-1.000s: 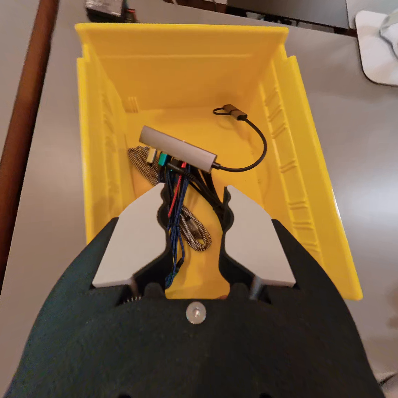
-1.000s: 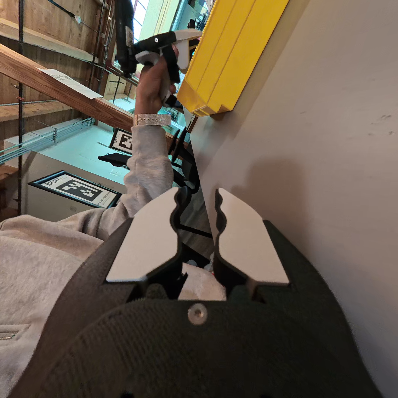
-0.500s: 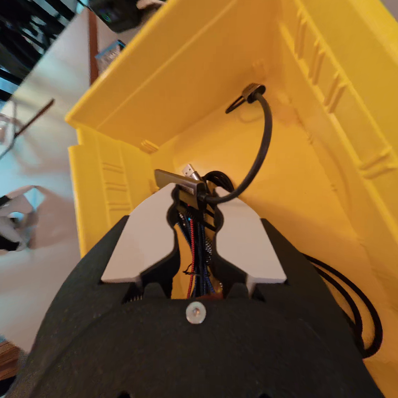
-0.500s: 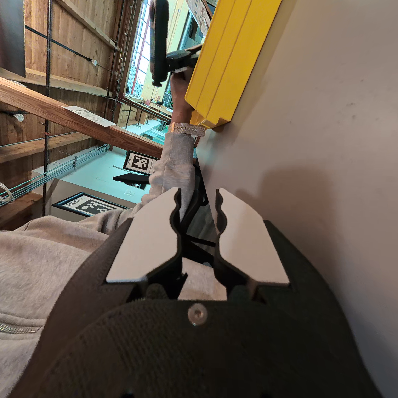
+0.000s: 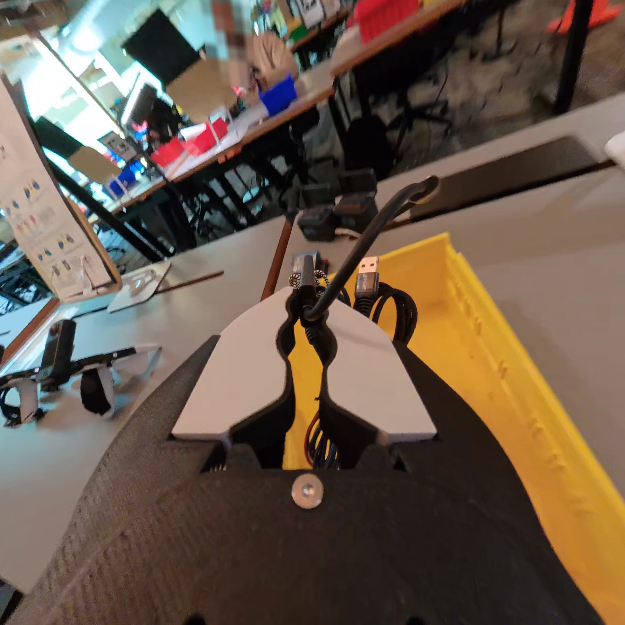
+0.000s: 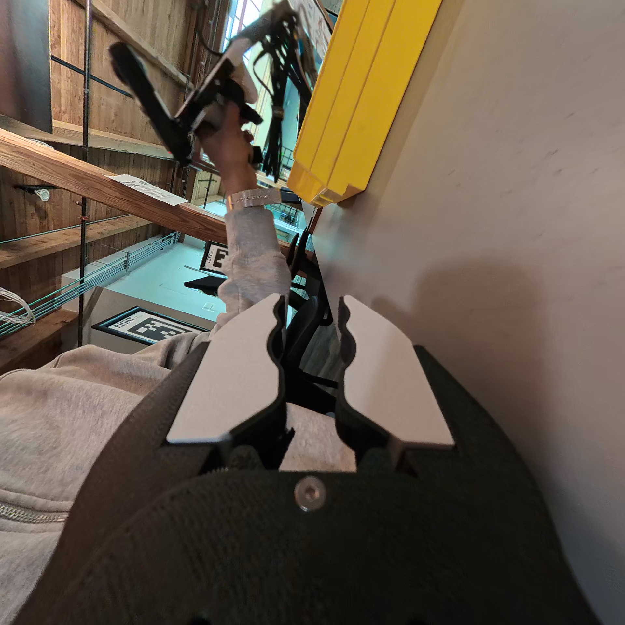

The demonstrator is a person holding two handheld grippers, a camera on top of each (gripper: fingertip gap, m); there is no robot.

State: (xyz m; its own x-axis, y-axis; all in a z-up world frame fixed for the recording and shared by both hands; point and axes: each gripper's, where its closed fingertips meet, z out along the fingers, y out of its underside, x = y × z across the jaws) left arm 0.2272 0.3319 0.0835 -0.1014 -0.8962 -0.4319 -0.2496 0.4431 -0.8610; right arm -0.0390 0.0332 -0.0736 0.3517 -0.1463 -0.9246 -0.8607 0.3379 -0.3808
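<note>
Right tool (image 6: 309,324) in foreground, fingers apart with a clear gap, nothing between them; held beside the grey worktop (image 6: 507,169), not seen touching it. Yellow bin (image 6: 355,101) resting on the worktop, well ahead of the tool. Left tool (image 6: 216,84) raised just beside the bin's rim, gripped by a hand (image 6: 230,145) with a pale wristband and grey sleeve (image 6: 253,263). Bundle of dark cables (image 6: 280,101) hanging from the left tool; finger position blurred. Wooden beam (image 6: 84,182) and two framed marker signs behind.
</note>
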